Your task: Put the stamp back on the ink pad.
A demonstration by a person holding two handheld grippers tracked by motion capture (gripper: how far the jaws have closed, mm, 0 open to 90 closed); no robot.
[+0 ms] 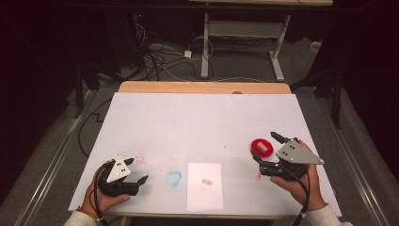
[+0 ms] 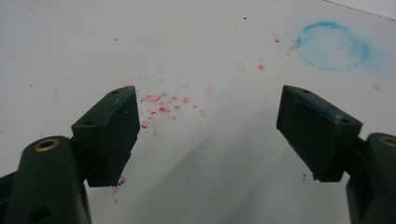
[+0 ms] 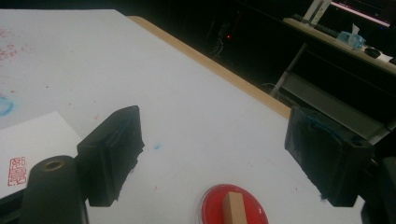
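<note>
A round red ink pad [image 1: 256, 142] lies at the right of the white-covered table [image 1: 202, 117], with a small wooden stamp [image 1: 262, 148] standing on it. My right gripper [image 1: 264, 146] is open, its jaws spread on either side of the pad and stamp. In the right gripper view the stamp [image 3: 233, 207] and pad [image 3: 212, 200] sit low between the jaws of the right gripper [image 3: 212, 123], apart from both. A white paper [image 1: 205, 188] bearing a red stamp mark [image 1: 207, 181] lies at front centre. My left gripper [image 1: 136, 170] rests open at front left, holding nothing.
A blue ring stain [image 1: 174, 179] marks the cover left of the paper. Red specks [image 2: 163, 107] are scattered under the left gripper [image 2: 208, 107]. The table's wooden far edge [image 1: 202, 87] shows beyond the cover. Desk legs and cables stand on the floor behind.
</note>
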